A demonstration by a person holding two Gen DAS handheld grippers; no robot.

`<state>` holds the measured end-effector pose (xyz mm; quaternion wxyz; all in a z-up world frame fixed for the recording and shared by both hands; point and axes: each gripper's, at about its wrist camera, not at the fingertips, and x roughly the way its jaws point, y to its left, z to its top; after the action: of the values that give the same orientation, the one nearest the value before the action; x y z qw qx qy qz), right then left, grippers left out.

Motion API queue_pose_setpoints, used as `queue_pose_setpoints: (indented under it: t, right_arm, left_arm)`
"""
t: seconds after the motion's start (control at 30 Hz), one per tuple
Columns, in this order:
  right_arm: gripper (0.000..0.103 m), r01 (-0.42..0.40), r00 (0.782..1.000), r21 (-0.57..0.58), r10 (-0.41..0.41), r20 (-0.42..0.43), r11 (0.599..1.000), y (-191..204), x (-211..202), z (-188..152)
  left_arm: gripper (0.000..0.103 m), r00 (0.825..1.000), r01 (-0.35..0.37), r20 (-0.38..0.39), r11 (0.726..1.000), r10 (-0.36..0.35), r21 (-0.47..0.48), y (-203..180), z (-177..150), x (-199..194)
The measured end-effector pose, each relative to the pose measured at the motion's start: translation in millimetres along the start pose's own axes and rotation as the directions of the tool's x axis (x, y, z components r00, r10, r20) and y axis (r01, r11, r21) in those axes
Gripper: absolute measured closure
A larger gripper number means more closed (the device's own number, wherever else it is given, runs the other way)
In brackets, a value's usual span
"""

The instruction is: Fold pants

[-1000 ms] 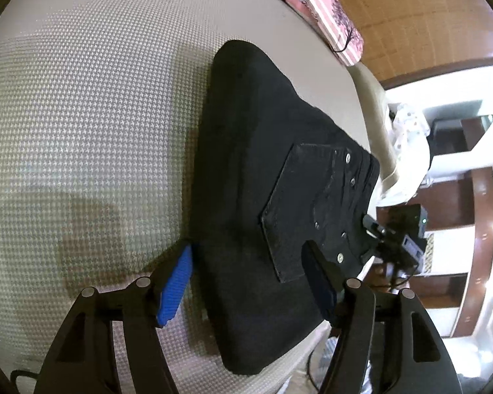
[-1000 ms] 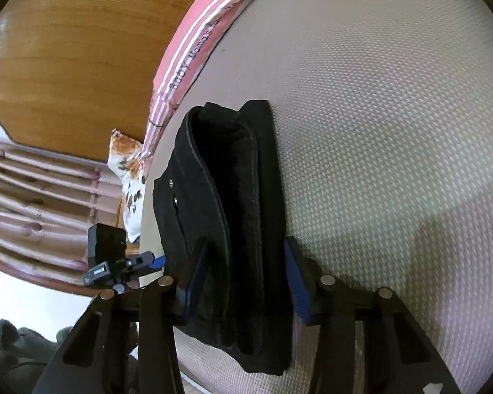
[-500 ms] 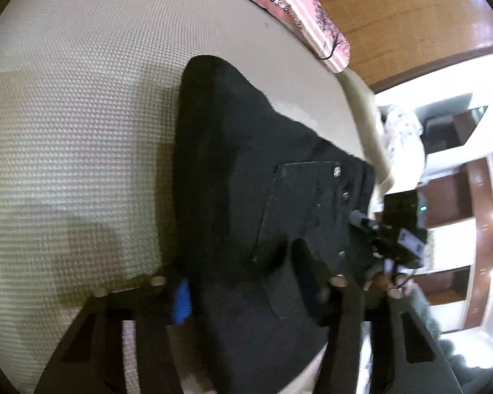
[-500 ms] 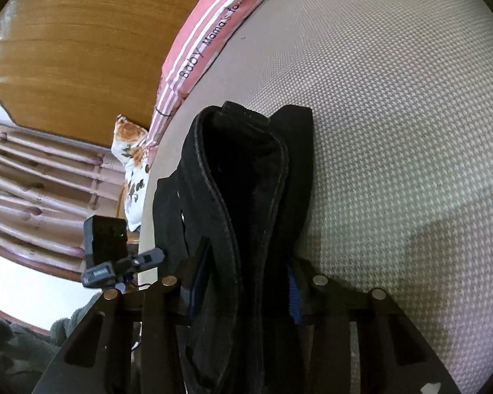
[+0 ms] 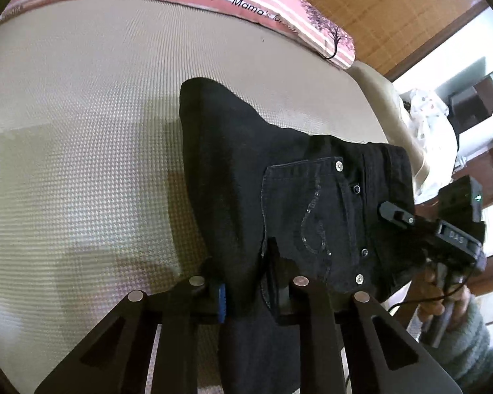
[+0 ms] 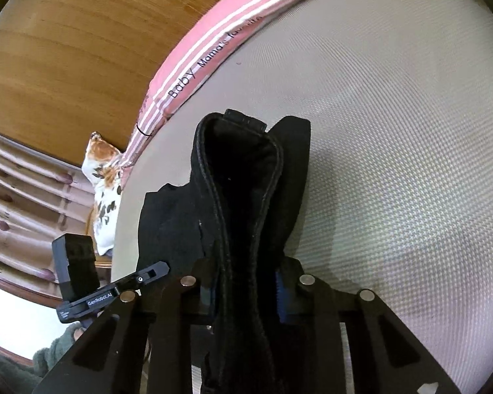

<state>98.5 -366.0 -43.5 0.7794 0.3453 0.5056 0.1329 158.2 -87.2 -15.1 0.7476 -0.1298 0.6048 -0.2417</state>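
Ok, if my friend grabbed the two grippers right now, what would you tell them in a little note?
Left hand-held gripper: jaws closing on the near edge of the black pants, cloth between the pads.
Right hand-held gripper: jaws closing too, on a thick folded bunch of the pants.
Pants: already folded into a compact bundle, near end raised off the beige mattress, far end resting on it.
Done: earlier folds, both grips.
Left: probably carry the held end over to the far end, lay it flat, release.

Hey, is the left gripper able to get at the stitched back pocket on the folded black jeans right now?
Probably yes: the left gripper is closing on the folded black jeans at the stitched back pocket's lower corner, with nothing lying over it.
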Motion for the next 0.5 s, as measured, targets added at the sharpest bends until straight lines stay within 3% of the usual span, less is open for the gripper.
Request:
queue_pose_setpoints:
  t: [0.23, 0.5]
  right_arm:
    - [0.08, -0.011, 1.0, -0.01, 0.011, -0.021, 1.0, 29.2, 14.1, -6.4]
    - [0.08, -0.067, 0.996, -0.034, 0.065, -0.064, 0.997, 69.1, 61.3, -0.6]
  left_arm:
    - [0.085, 0.997, -0.066, 0.039, 0.997, 0.065, 0.031, 5.9, -2.3, -23.0]
    - [0.085, 0.985, -0.143, 0.094, 0.99, 0.142, 0.005, 46.6, -2.6, -58.9]
